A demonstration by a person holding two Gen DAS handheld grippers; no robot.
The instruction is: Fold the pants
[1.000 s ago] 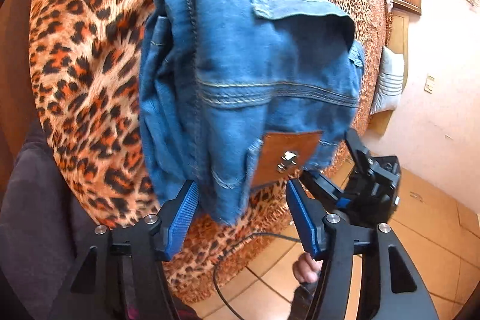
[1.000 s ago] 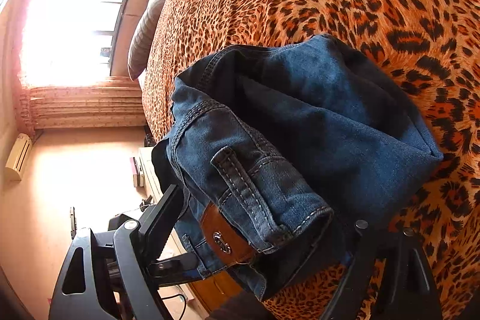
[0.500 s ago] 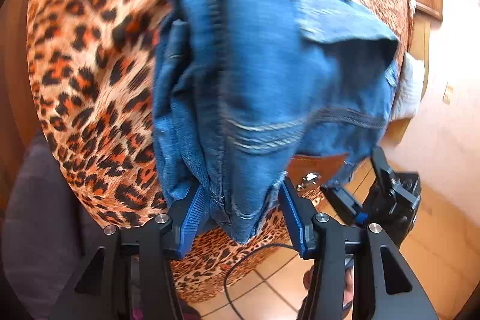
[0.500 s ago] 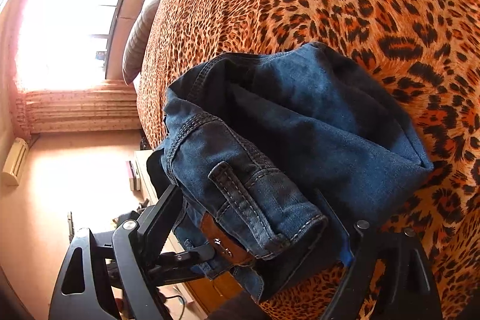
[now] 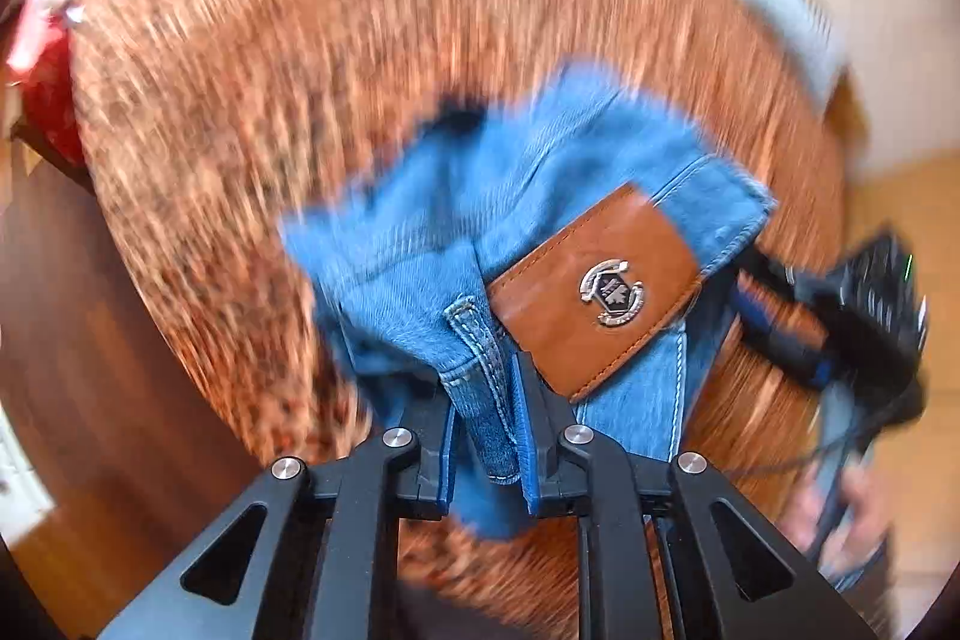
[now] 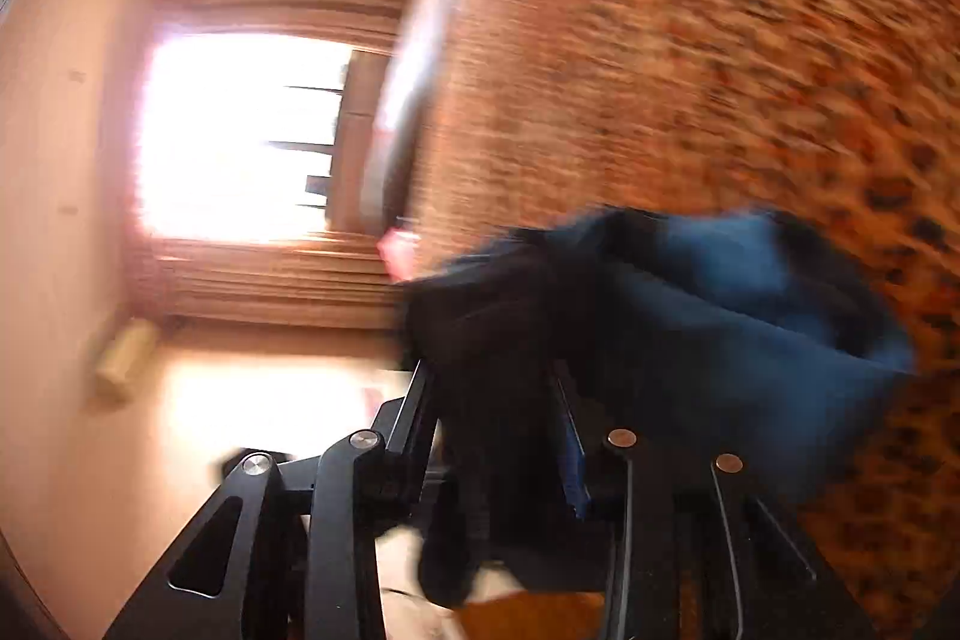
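At the edge of the bed: folded jeans [image 5: 540,232] bunched on the leopard-print cover [image 5: 300,70], both grippers in on them.
Left hand-held gripper [image 5: 487,436]: jaws closing narrow, a belt loop and waistband fold pinched between the blue pads [image 5: 528,430]; leather patch [image 5: 600,289] just beyond its right-hand finger.
Right hand-held gripper [image 6: 498,436]: jaws closing too, a thick dark wad of denim [image 6: 720,316] between them; the rest bulges ahead and to its right.
Where the pants sit: right at both sets of fingertips, on the bed cover, near its edge.
Doing it well: I'd say bite all layers, not just the loop, or the bundle may sag open.
Lift: keep both grips level and move together, so the fold stays square.
Watch out: the picture is smeared; slowing down seems wise before setting the stack down.
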